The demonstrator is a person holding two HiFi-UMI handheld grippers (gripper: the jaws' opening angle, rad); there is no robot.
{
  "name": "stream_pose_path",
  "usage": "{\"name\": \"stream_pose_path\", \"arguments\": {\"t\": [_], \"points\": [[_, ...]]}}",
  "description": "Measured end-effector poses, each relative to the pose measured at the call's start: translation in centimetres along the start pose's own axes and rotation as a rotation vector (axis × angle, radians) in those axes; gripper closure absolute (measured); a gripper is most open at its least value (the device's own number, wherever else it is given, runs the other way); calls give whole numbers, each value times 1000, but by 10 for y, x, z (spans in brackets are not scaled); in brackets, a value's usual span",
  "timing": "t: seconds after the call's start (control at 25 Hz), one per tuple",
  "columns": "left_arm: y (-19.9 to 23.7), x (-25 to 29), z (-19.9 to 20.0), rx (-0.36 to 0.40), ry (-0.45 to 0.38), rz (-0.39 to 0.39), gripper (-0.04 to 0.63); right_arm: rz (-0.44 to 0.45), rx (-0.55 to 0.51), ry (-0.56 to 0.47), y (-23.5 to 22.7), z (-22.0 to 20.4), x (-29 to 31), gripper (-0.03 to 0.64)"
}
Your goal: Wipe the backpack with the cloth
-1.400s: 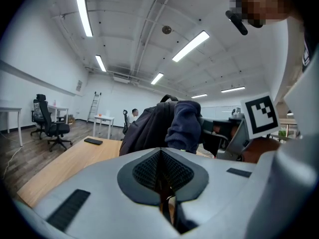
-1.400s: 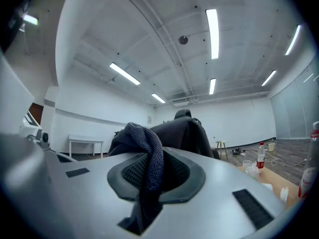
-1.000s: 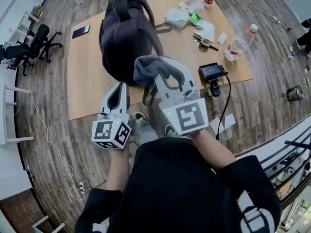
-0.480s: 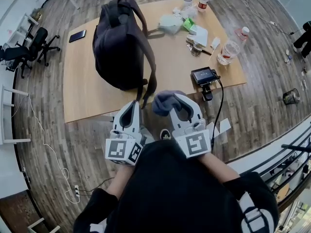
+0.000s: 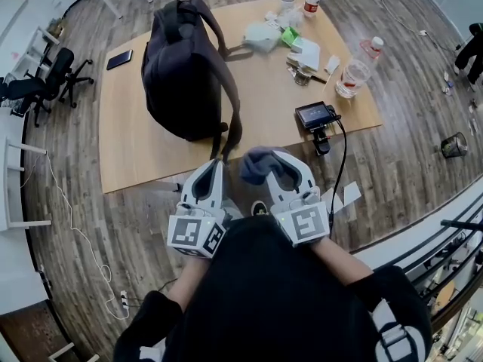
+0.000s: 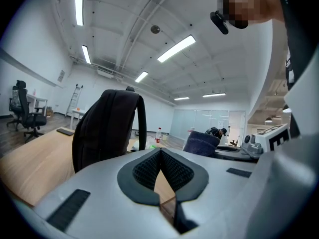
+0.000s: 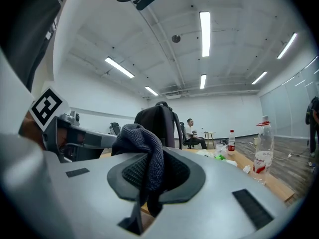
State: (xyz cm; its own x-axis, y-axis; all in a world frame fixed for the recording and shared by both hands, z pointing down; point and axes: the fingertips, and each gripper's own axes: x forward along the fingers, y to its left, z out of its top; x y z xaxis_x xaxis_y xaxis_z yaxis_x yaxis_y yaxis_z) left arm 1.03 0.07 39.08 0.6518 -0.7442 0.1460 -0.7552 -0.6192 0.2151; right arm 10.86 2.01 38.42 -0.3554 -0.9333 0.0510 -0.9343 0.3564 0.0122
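In front of the backpack point(image 5: 185, 70), which stands upright on the table point(image 5: 128, 145), the 2 grippers have drawn back from it. The right gripper point(image 5: 273, 163) pinches the cloth point(image 5: 255, 164). The left gripper point(image 5: 213, 166) is pressed together and empty. I judge that wiping is interrupted now.

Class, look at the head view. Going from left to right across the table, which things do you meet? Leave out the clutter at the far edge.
phone → backpack → small screen on a stand → clear plastic bottle
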Motion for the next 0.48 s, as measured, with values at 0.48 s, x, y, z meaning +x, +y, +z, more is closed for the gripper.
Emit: {"name": "stream_pose_path", "arguments": {"t": [0.48], "points": [[-1, 8, 2, 3, -4, -24, 578, -21, 0, 23, -7, -8, -5, 569]]}}
